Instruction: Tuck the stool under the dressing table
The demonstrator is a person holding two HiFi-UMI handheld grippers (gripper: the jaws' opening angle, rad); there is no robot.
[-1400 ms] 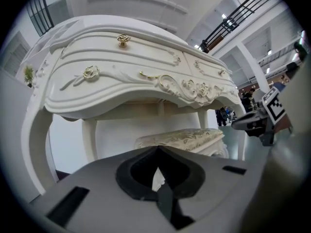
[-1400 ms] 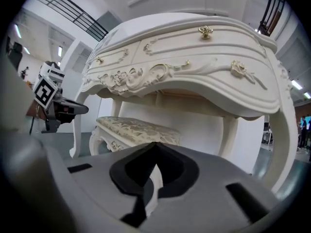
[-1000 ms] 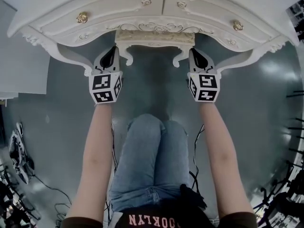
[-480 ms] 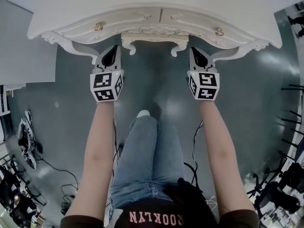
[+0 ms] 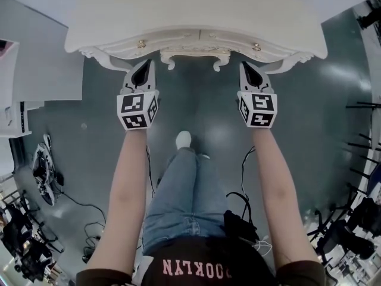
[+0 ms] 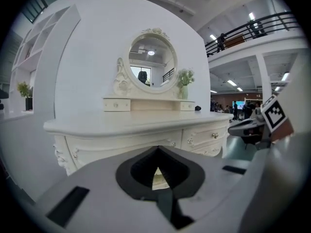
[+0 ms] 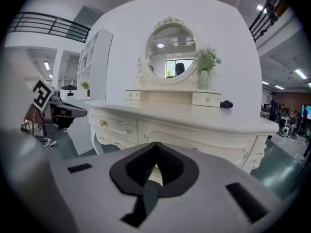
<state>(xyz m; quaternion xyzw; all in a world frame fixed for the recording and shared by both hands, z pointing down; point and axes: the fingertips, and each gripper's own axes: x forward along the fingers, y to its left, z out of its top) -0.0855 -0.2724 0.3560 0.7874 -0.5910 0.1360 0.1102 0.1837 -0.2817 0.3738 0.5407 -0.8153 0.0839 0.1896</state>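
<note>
Bright, even ceiling light; fisheye edges bend and darken.

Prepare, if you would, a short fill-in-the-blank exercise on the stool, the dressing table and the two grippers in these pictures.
1. The stool sits ___ the dressing table, with only its front edge showing in the head view.
2. The left gripper and the right gripper both have their jaws ___, with nothing between them.
3. Seen from the front, the vase of flowers stands to the ___ of the mirror.
Missing words: under; shut; right.
</note>
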